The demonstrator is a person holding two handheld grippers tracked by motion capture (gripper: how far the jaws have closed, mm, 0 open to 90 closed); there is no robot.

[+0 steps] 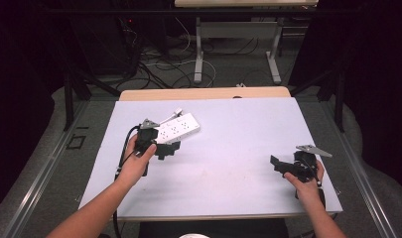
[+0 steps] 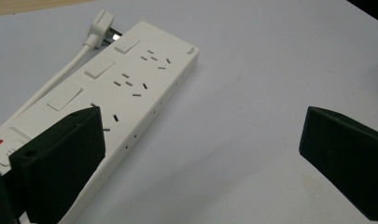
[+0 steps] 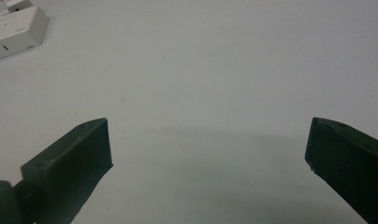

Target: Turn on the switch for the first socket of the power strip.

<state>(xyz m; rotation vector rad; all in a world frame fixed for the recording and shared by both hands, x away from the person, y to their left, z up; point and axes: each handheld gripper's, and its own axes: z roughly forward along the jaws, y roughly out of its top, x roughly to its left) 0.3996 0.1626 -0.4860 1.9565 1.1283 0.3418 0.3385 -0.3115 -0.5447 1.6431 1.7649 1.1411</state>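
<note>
- A dark room with cables on the floor (image 1: 164,69) and the legs of another table (image 1: 198,54) lies behind a bench (image 1: 238,148) covered with a pale white sheet; a strip of wood shows along its far edge.
- A white power strip (image 1: 177,128) lies flat on the bench, left of centre and toward the far side, set at a slant.
- In the left gripper view the power strip (image 2: 130,88) shows three rocker switches, rows of socket slots and a small red mark at its near end; its white cord runs along its far side and ends in a plug (image 2: 100,28) lying against the strip's far end.
- The left gripper (image 1: 166,148), held in the person's left hand (image 1: 136,161), sits at the near end of the strip. Its fingers (image 2: 60,158) are spread wide: one overlaps the strip's near end, the other (image 2: 345,158) is over bare bench, well apart. Whether the first touches the strip cannot be told.
- The right gripper (image 1: 280,163), in the right hand (image 1: 302,181), is near the bench's right edge, well apart from the strip. Its fingers (image 3: 70,163) are also spread wide with nothing between them but bare bench.
- In the right gripper view a corner of the strip (image 3: 16,30) appears at the upper left.
</note>
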